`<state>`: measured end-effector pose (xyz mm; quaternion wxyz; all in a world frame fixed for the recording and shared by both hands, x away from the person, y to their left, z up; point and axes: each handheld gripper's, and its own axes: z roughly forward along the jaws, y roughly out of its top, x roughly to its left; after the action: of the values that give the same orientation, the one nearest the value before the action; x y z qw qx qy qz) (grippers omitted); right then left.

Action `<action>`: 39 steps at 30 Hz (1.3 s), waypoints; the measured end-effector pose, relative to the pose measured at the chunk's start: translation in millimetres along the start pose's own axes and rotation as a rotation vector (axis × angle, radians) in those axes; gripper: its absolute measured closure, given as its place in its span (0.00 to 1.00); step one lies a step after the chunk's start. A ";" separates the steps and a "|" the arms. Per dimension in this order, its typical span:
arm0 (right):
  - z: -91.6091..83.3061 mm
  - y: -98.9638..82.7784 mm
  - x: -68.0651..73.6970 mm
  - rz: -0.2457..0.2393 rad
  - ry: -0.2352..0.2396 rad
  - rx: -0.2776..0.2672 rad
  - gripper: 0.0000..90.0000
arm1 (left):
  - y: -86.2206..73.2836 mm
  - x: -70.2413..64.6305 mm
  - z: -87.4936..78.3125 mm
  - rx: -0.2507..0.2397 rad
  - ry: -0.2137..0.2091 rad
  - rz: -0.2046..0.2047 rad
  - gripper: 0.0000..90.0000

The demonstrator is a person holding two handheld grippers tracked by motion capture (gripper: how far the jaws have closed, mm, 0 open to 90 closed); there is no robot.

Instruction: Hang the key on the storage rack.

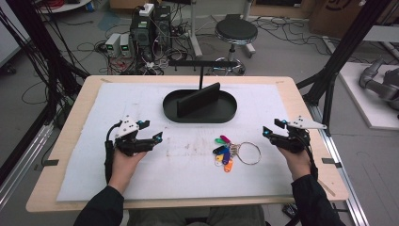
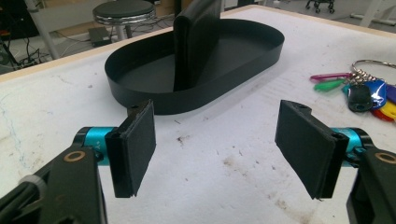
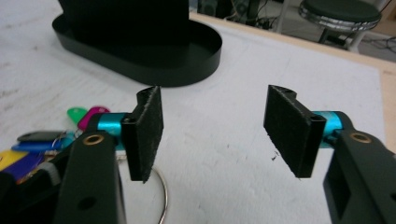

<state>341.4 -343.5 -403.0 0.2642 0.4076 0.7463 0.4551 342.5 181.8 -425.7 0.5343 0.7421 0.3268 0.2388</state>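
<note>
A bunch of coloured key tags [image 1: 225, 153] on a metal ring [image 1: 250, 153] lies on the white mat, right of centre. Behind it stands a black oval tray [image 1: 200, 120] with an upright black slab [image 1: 198, 100] in it. My left gripper [image 1: 153, 131] rests at the left, open, with nothing between its pads [image 2: 135, 149]; the tray [image 2: 154, 100] is ahead of it and the key tags [image 2: 369, 93] are at its right. My right gripper [image 1: 271, 128] sits just right of the ring, open and empty [image 3: 219, 133], with the key tags [image 3: 28, 149] beside its left jaw.
The white mat [image 1: 141, 99] covers most of the wooden table [image 1: 70, 141]. Beyond the far edge are a black stool [image 1: 236, 32], computer boxes [image 1: 150, 26] and loose cables on the floor. A grey machine part [image 1: 381, 80] lies at the right.
</note>
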 end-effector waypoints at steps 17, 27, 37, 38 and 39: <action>19.1 -23.1 10.1 0.001 0.072 0.172 0.72 | -2.6 -2.4 0.7 0.008 0.000 0.015 0.36; 37.9 -30.1 15.5 -0.029 0.098 0.300 0.80 | -6.7 1.1 -2.5 0.020 0.006 0.008 0.36; 41.6 -31.2 22.0 -0.078 0.095 0.323 0.95 | -7.2 -2.8 0.1 0.038 0.007 0.027 0.36; 41.4 -30.8 21.3 -0.073 0.097 0.326 0.97 | -7.2 -3.5 0.6 0.039 0.009 0.027 0.36; 41.7 -30.3 20.4 -0.063 0.102 0.329 0.97 | -7.1 -3.5 0.6 0.044 0.009 0.036 0.36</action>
<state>351.3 -314.5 -449.2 0.1701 0.3982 0.8354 0.3385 338.9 180.4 -432.7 0.5119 0.7584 0.3212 0.2443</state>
